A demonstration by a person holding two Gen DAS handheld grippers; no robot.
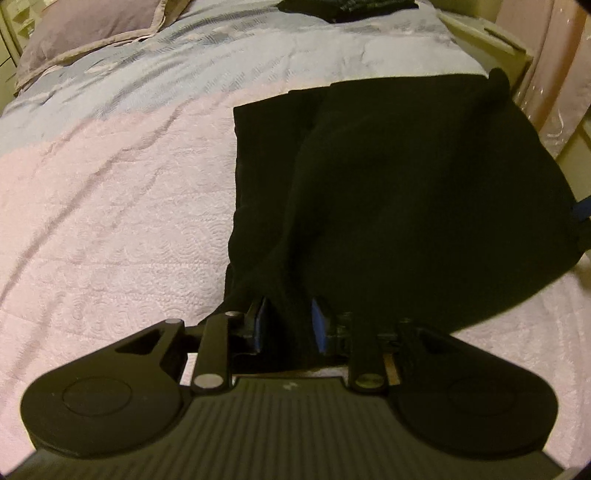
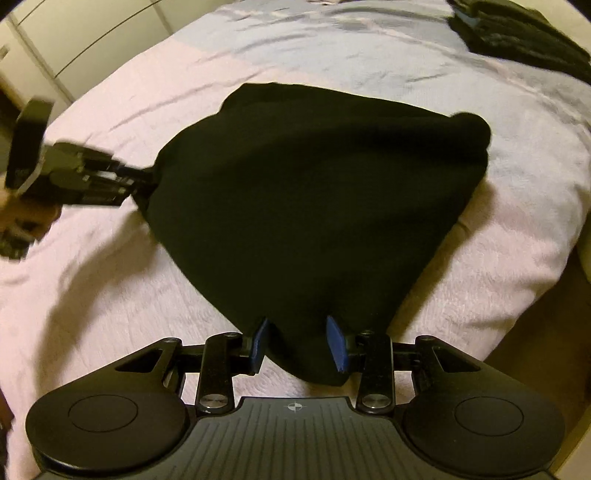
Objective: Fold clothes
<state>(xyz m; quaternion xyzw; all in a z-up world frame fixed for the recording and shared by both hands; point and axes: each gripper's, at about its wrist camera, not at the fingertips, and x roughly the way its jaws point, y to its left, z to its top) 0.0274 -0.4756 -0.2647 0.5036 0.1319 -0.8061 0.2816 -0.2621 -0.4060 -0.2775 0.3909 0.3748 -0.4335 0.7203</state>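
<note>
Black knit garment (image 2: 314, 206) on pink quilted bedspread (image 2: 110, 314), near edge pinched by left gripper (image 1: 290, 326) and right gripper (image 2: 301, 345) (2 corners).

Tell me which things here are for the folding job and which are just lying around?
For the job:
- large black knitted garment, spread on the bed
- left gripper, pinching one corner
- right gripper, pinching another

Just lying about:
- mauve pillow
- pile of dark clothes
- pink and blue quilted bedspread underneath
</note>
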